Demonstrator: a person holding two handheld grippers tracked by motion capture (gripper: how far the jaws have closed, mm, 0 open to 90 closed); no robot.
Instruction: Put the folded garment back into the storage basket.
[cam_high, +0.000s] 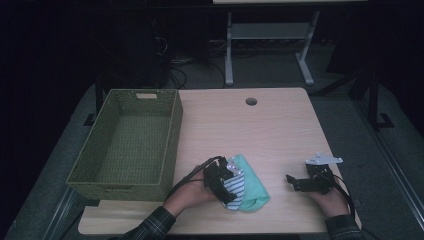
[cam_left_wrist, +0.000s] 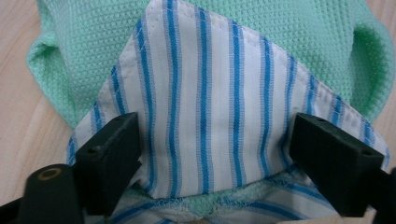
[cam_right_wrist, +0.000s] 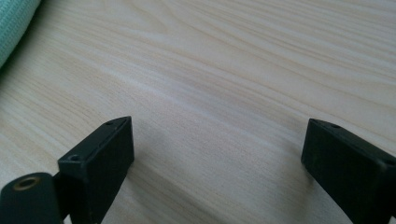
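A white cloth with blue stripes (cam_high: 236, 186) lies on top of a mint-green cloth (cam_high: 254, 187) near the table's front edge. In the left gripper view the striped cloth (cam_left_wrist: 205, 107) is folded to a point over the green cloth (cam_left_wrist: 289, 42). My left gripper (cam_high: 228, 186) is open, its jaws standing wide on either side of the striped cloth (cam_left_wrist: 217, 154). My right gripper (cam_high: 292, 182) is open and low over bare wood, right of the cloths, with nothing between its jaws (cam_right_wrist: 217, 154). A corner of the green cloth (cam_right_wrist: 14, 23) shows at the upper left of the right gripper view.
A green woven basket (cam_high: 172, 145) stands on the left part of the wooden table (cam_high: 260, 130), with nothing in it. A round cable hole (cam_high: 251, 101) sits near the far edge. Beyond the table are a dark floor and a white desk frame (cam_high: 270, 45).
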